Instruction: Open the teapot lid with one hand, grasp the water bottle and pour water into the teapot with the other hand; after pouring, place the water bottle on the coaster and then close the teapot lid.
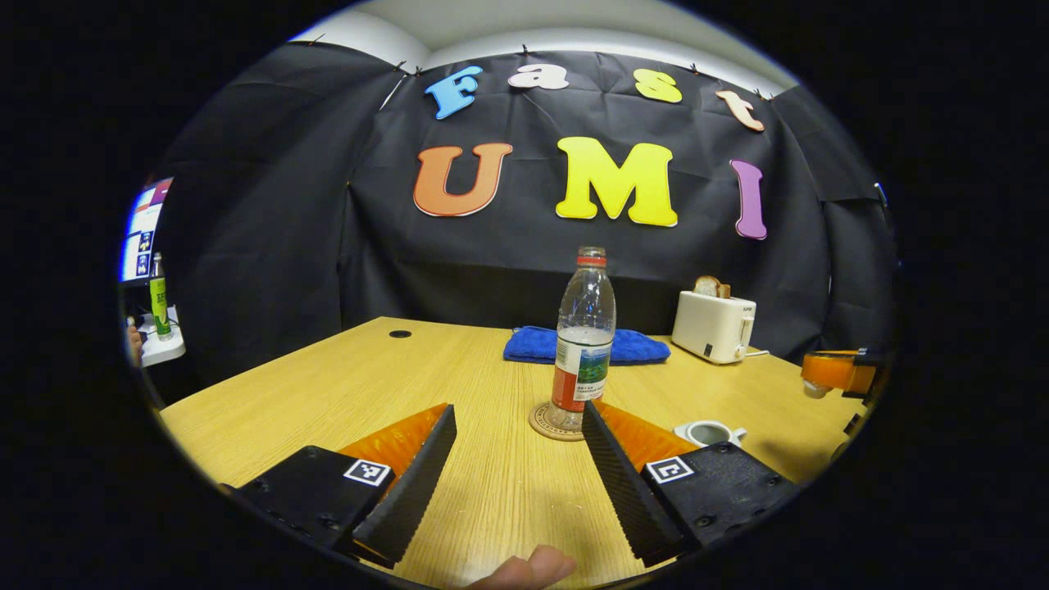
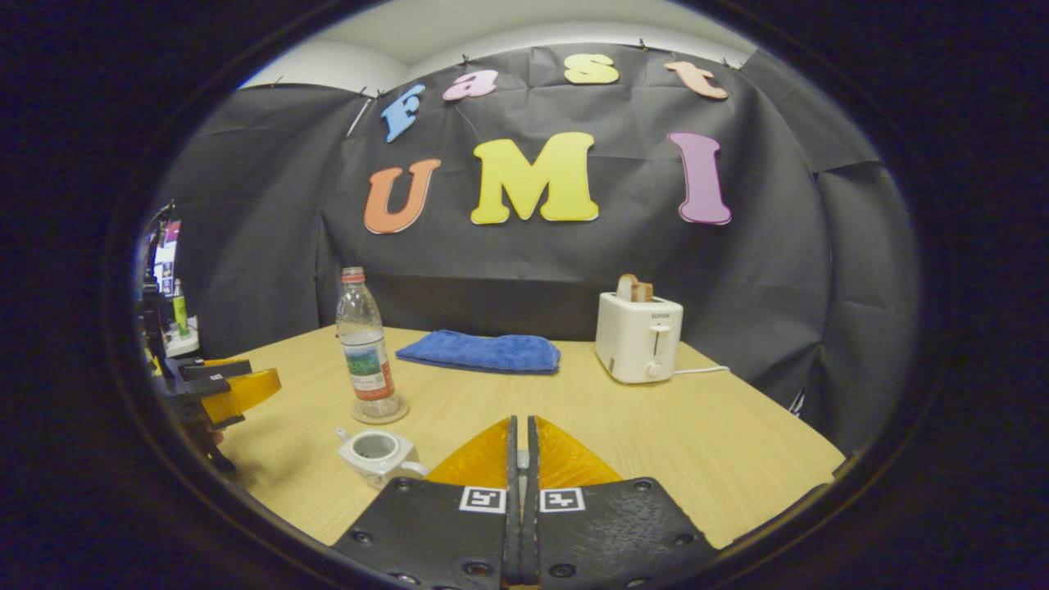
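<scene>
Mid-surface point(image 1: 459, 369), the water bottle point(image 1: 583, 340) stands on its coaster point(image 1: 547, 424), teapot point(image 2: 377, 453) lidless just beside. Left hand-held gripper point(image 1: 518, 426) released, plenty of bare wood around; right hand-held gripper point(image 2: 522, 434) clenched, apparently empty.

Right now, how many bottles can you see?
2. A clear water bottle stands on the coaster mid-table; a green bottle stands on a white stand off the table's left side. Others may be hidden.
</scene>
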